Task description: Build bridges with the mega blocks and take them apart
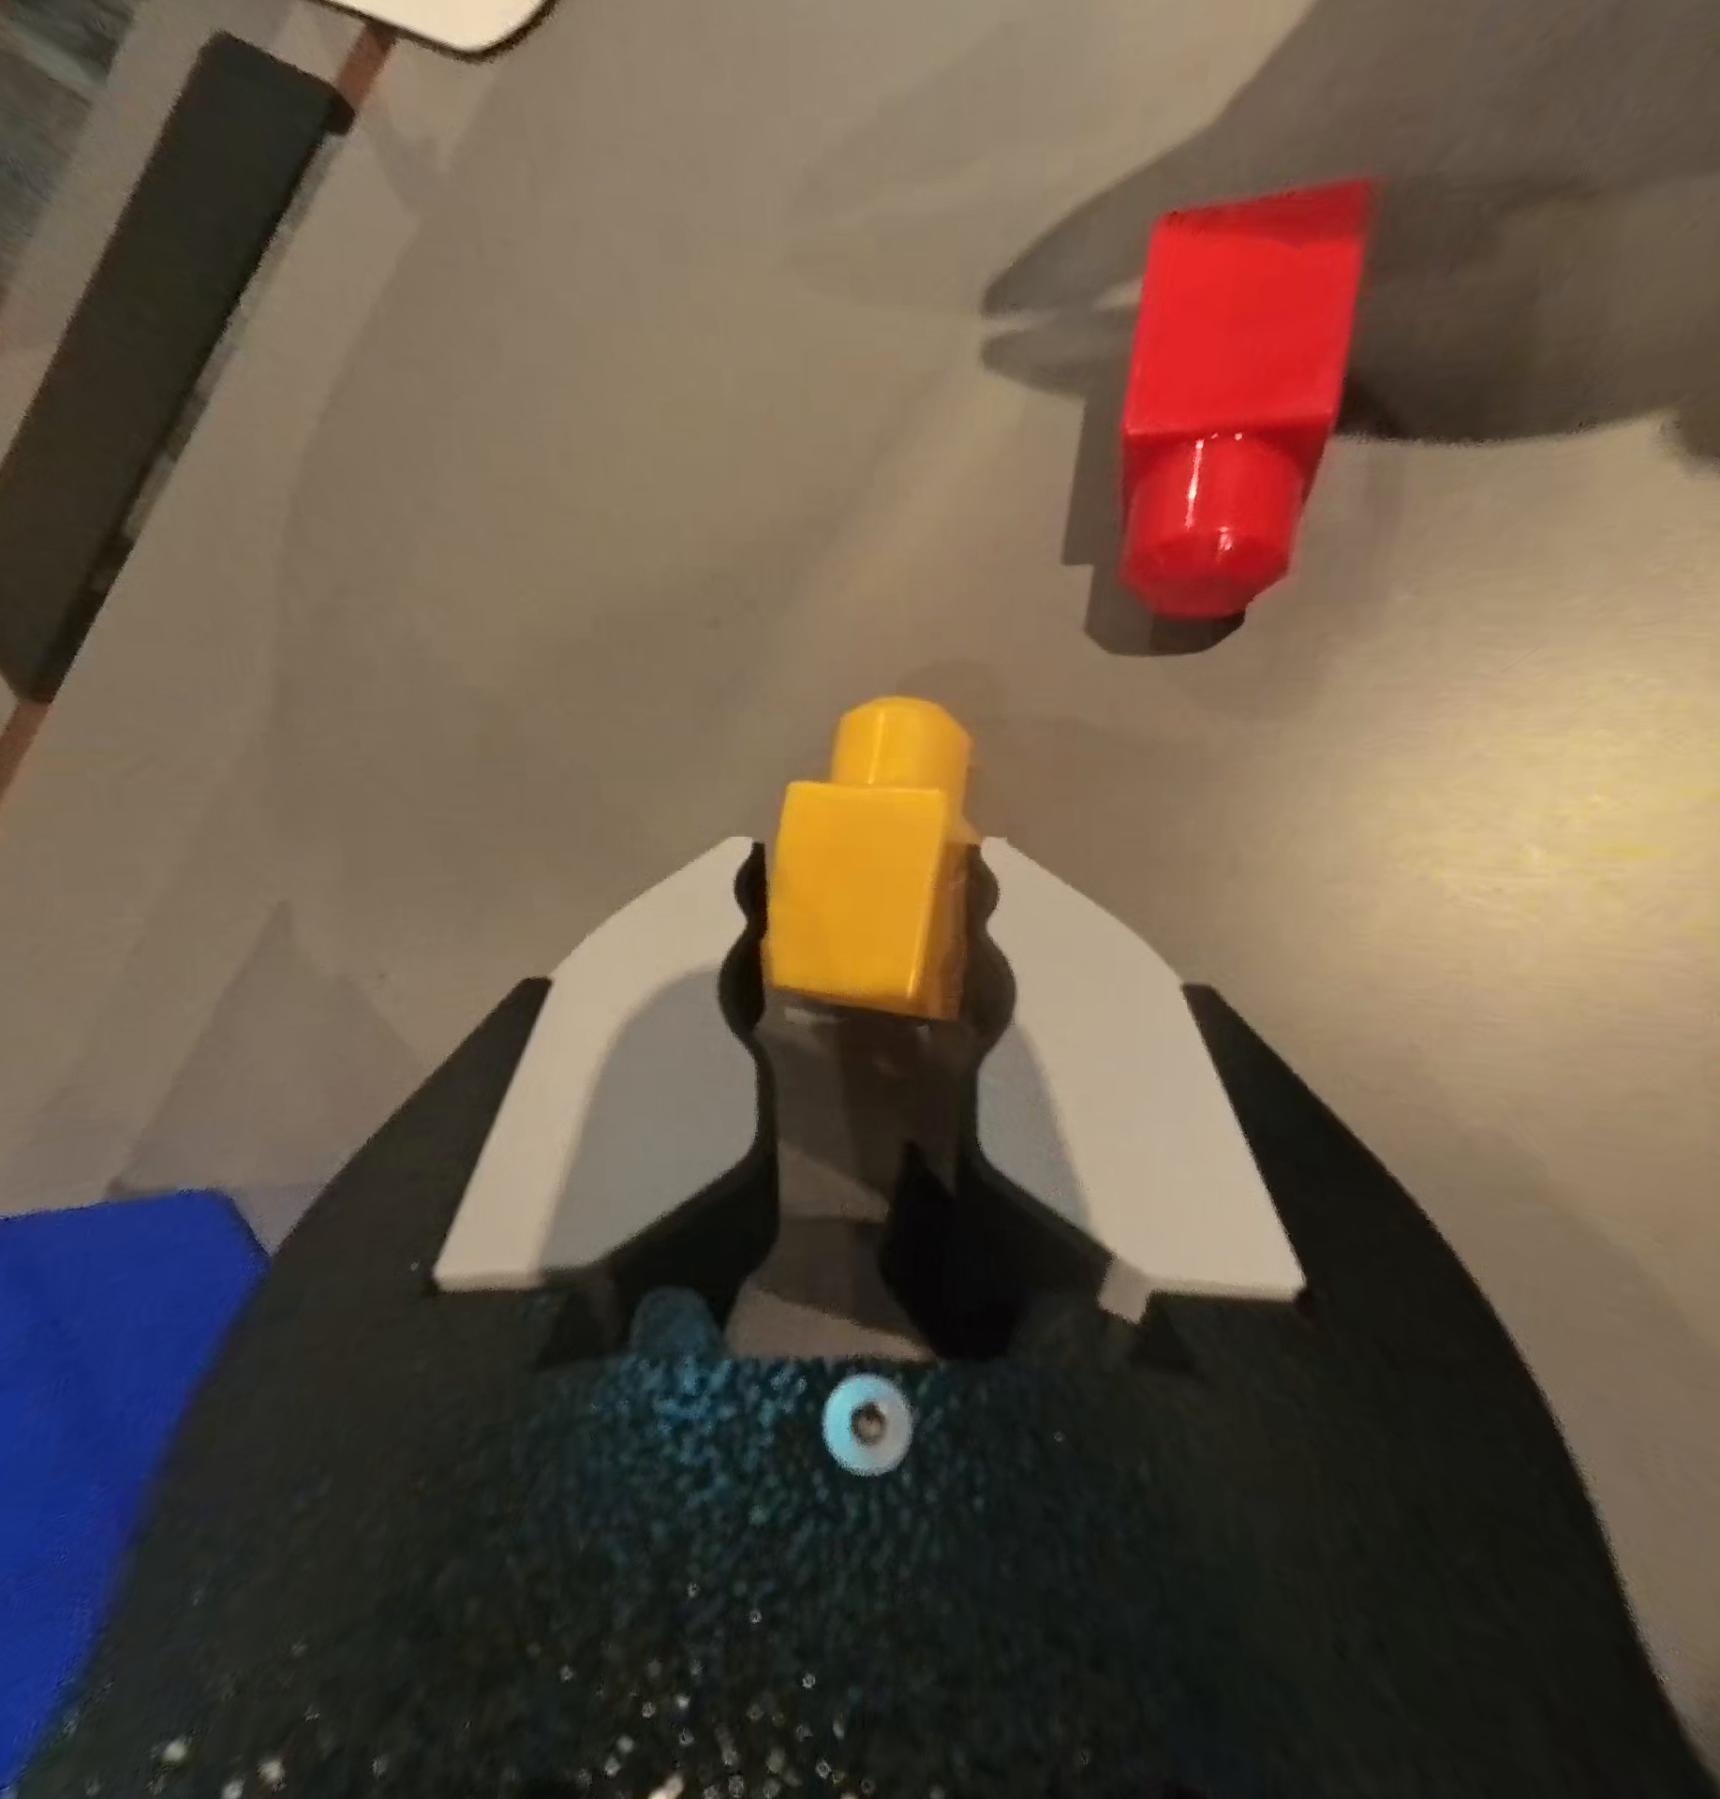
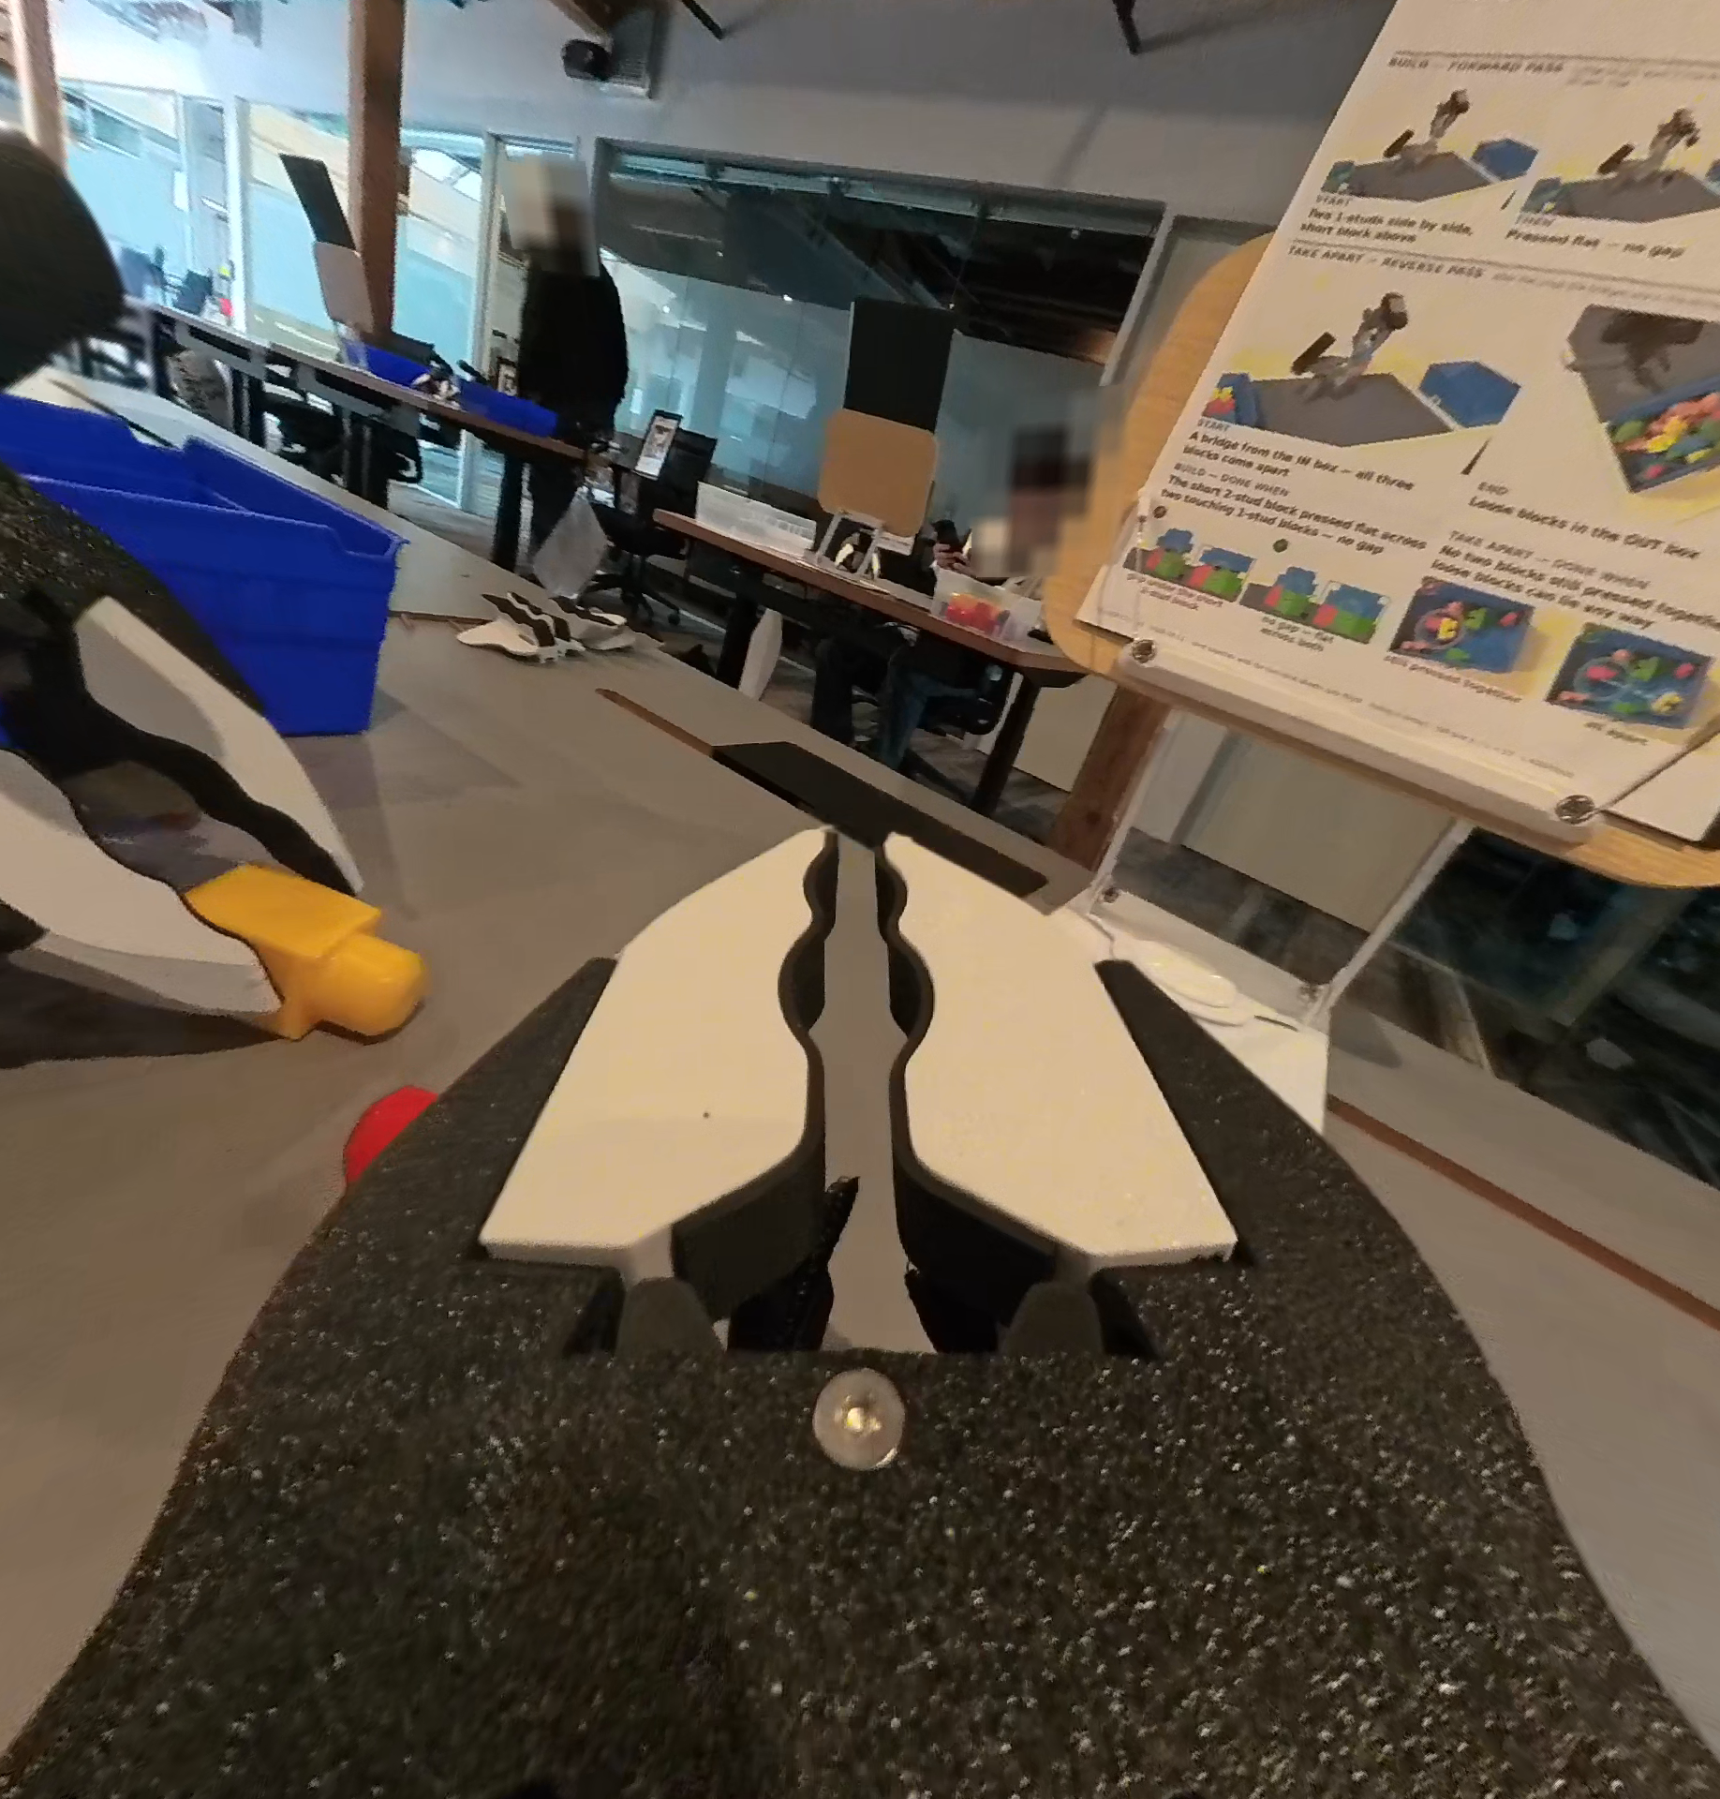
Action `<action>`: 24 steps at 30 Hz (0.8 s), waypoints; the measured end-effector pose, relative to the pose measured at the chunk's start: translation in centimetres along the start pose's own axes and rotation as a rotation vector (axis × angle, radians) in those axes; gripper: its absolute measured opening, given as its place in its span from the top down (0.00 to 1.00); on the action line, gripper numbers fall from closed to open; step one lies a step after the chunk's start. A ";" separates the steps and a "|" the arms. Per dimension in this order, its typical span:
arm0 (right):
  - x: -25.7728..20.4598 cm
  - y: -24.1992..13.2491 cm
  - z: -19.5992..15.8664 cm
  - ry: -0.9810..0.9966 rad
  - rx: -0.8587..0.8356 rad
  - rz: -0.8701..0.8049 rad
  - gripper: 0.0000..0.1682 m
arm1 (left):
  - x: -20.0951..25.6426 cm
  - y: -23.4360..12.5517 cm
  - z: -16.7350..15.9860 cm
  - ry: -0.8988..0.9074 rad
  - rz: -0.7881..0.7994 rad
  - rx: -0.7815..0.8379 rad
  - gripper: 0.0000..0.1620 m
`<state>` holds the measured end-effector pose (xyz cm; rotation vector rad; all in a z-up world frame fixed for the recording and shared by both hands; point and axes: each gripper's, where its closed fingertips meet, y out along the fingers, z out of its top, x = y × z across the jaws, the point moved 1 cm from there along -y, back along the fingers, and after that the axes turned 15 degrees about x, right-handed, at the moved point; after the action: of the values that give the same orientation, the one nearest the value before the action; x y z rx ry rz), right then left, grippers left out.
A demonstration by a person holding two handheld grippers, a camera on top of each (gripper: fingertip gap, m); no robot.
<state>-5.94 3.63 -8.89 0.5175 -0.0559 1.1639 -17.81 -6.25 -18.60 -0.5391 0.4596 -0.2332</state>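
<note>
Left wrist view: left claw (image 1: 871, 876) clamped on a yellow block (image 1: 861, 900), stud pointing forward, above the grey surface (image 1: 593, 438) — red block (image 1: 1226, 389) lying at 1 o'clock. Right claw (image 2: 856, 857) nearly together, empty. Blue bins (image 2: 253, 574) at 10 o'clock, printed instruction sheet (image 2: 1518, 389) on a stand at 2 o'clock.

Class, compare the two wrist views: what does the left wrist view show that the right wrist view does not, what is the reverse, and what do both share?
Only the left wrist view shows the whole red block lying on the table.

Only the right wrist view shows the right gripper, nearly shut and empty, the instruction sheet, and the blue bins.

Both show the left gripper clamped on the yellow block, and the grey table.
</note>
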 end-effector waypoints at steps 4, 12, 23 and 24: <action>-0.4 0.0 -0.1 0.048 0.004 0.026 0.96 | 0.7 -0.4 1.4 0.020 0.025 0.069 0.77; -2.8 0.1 0.7 0.179 0.057 0.184 0.96 | 1.3 -1.2 2.7 0.066 0.037 0.083 0.77; -7.4 -0.9 3.3 0.318 0.202 0.489 0.91 | 3.9 -3.8 7.4 -0.142 -0.164 0.470 0.77; -7.6 -1.1 3.7 0.344 0.220 0.508 0.89 | 4.0 -4.3 7.8 -0.163 -0.184 0.513 0.77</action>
<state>-7.30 -4.78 -8.37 0.5032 0.2537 1.7559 -11.00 -7.71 -11.83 -0.0945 0.1775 -0.4635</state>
